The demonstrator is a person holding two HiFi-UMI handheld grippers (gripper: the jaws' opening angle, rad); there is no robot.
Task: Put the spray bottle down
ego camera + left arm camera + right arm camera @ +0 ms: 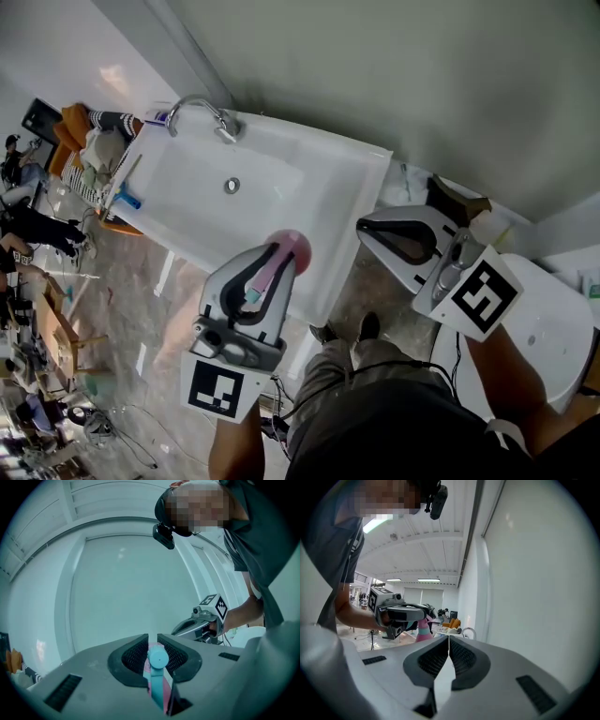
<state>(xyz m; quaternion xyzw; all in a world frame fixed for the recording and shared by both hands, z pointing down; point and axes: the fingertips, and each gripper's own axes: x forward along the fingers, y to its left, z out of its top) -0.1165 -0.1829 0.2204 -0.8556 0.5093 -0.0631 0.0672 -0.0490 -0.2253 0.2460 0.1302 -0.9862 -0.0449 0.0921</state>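
Note:
A pink spray bottle [284, 255] with a teal nozzle sits between the jaws of my left gripper [281, 262], which is shut on it above the front rim of the white sink [309, 159]. In the left gripper view the bottle [158, 682] shows as a teal cap over a pink body, pinched between the black pads [136, 654]. My right gripper [367, 226] hovers past the sink's right end, jaws together with nothing between them. The right gripper view shows its tips [449, 641] touching, and beyond them the left gripper [401, 613] with the pink bottle [423, 633].
A chrome faucet [202, 108] stands at the sink's back left corner, and a blue-handled item [128, 199] lies on its left edge. A cardboard box [457, 199] sits by the wall on the right. A round white fixture [562, 328] is at far right. Orange clutter [75, 127] lies at left.

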